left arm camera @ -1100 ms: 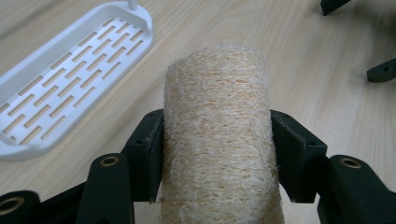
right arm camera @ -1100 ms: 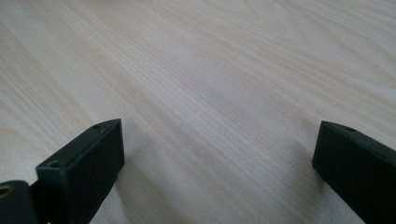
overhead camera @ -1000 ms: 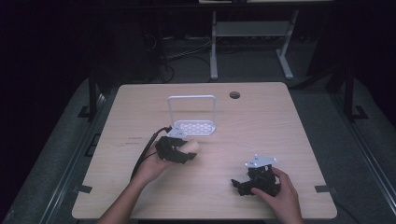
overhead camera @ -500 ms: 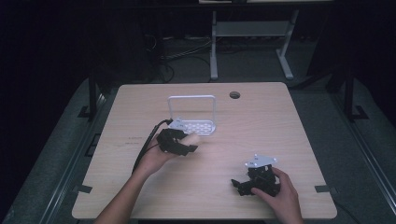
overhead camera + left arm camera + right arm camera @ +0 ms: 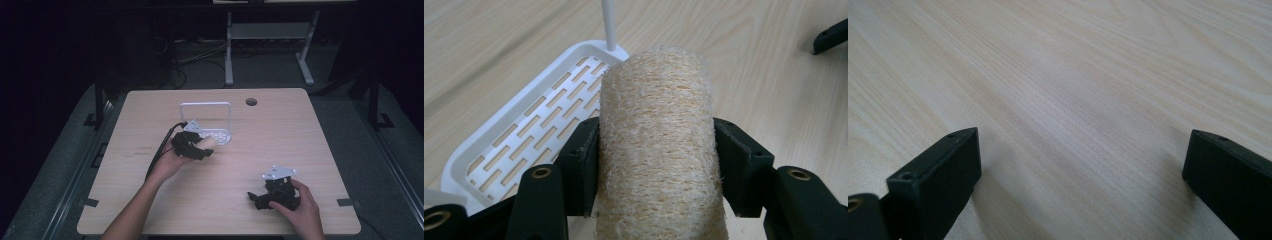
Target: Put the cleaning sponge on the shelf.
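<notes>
My left gripper (image 5: 196, 148) is shut on a tan loofah roll (image 5: 656, 145), a rough fibrous cylinder clamped between both jaws. It hovers at the near left edge of a white slotted rack (image 5: 531, 127) with an upright wire frame (image 5: 205, 116). In the high view the loofah roll (image 5: 207, 142) pokes out toward the rack (image 5: 220, 135). My right gripper (image 5: 257, 198) rests near the table's front right. Its jaws stand wide apart (image 5: 1080, 165) over bare wood with nothing between them.
The light wooden table (image 5: 280, 135) has a round cable hole (image 5: 251, 102) at the back. A black cable (image 5: 159, 152) trails from the left gripper toward the person. Dark floor and a white stand lie beyond the far edge.
The left gripper carried the loofah roll forward and slightly right, closer to the white rack. The right gripper stayed where it was.
</notes>
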`<state>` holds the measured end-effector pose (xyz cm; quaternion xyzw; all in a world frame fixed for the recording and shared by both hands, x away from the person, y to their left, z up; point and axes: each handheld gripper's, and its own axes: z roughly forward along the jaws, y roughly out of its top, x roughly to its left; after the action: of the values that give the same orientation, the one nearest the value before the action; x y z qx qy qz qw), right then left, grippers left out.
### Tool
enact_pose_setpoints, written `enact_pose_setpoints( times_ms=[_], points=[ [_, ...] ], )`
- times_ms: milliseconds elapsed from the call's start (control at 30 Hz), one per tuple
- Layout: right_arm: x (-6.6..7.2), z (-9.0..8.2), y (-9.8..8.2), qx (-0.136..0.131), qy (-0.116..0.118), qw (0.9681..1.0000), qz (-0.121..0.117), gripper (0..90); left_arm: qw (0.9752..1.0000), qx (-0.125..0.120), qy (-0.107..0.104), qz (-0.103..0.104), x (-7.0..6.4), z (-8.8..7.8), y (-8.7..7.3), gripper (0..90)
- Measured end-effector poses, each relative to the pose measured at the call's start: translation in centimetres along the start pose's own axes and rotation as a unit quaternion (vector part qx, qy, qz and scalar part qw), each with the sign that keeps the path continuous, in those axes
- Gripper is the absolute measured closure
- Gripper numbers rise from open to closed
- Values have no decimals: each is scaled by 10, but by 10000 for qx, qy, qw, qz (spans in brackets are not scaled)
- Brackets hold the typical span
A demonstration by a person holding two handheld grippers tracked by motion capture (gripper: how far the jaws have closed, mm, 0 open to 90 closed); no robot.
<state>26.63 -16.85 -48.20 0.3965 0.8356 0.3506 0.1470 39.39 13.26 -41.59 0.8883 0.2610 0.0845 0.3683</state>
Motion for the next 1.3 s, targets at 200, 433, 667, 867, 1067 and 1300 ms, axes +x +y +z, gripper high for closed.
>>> enact_pose_setpoints(
  times_ms=[200, 433, 667, 867, 1067, 1300],
  points=[
    [0, 0, 0, 1, -1, 10000, 0, 18, 9999, 93, 106, 35, 6, 9, 6, 412],
    [0, 0, 0, -7, 16, 10000, 24, 19, 9997, 106, 201, -10, 12, 19, 11, 412],
    [0, 0, 0, -1, -1, 10000, 2, 18, 9992, 212, 332, 4, 21, 28, 17, 412],
    [0, 0, 0, -9, 17, 10000, 26, 18, 9987, 271, 435, -84, 24, 38, 19, 412],
    [0, 0, 0, -8, 17, 10000, 25, 18, 9981, 252, 512, -213, 29, 47, 20, 412],
    [0, 0, 0, -15, 24, 10000, 29, 19, 9977, 362, 539, -192, 30, 58, 21, 412]
  ],
)
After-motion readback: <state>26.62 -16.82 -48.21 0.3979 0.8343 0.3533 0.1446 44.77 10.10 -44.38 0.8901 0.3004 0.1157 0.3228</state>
